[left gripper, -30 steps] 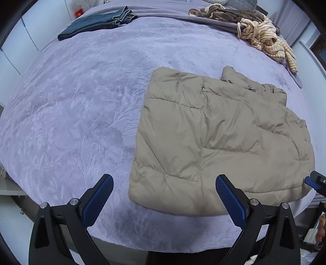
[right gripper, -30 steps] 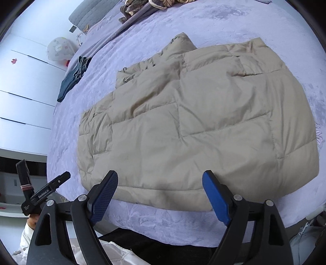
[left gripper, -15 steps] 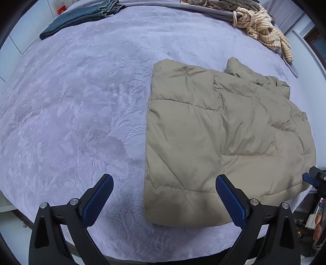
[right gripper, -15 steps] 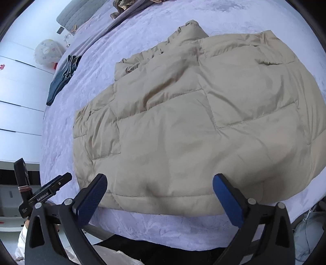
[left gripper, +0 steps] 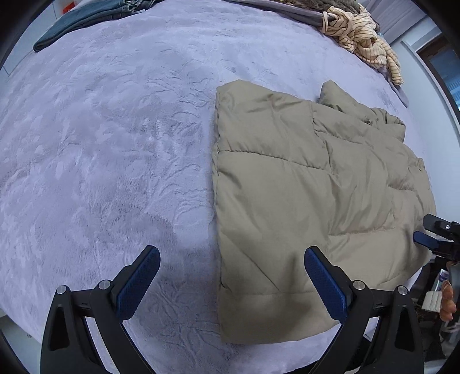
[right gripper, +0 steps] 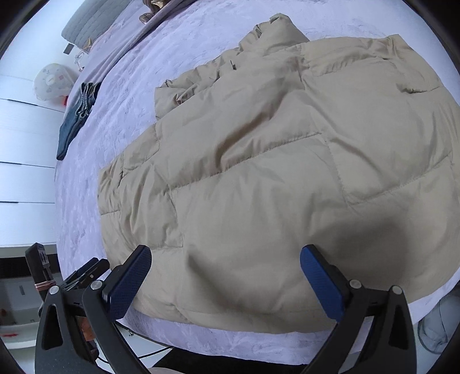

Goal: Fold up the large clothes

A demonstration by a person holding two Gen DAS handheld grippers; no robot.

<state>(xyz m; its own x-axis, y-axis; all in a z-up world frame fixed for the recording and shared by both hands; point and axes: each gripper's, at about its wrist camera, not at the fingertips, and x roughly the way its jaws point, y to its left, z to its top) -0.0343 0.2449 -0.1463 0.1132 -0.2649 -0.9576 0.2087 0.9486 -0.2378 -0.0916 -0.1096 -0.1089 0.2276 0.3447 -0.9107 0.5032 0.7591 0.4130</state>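
A beige puffer jacket (left gripper: 310, 201) lies folded flat on the lilac bed cover (left gripper: 100, 143), near the bed's front edge. It also fills the right wrist view (right gripper: 273, 172). My left gripper (left gripper: 230, 283) is open, just above the jacket's near left corner and hem. My right gripper (right gripper: 224, 280) is open, low over the jacket's near edge. The right gripper's tip shows in the left wrist view (left gripper: 437, 238). The left gripper shows at the left edge of the right wrist view (right gripper: 83, 273).
Folded dark jeans (left gripper: 86, 20) lie at the far left of the bed. A pile of striped and brown clothes (left gripper: 362, 37) lies at the far right. White cabinets (right gripper: 23, 149) stand beside the bed. A grey pillow (right gripper: 92, 26) is at the head.
Both grippers have moved forward and down toward the jacket's near edge. The jacket looms larger in both views. Both stay open.
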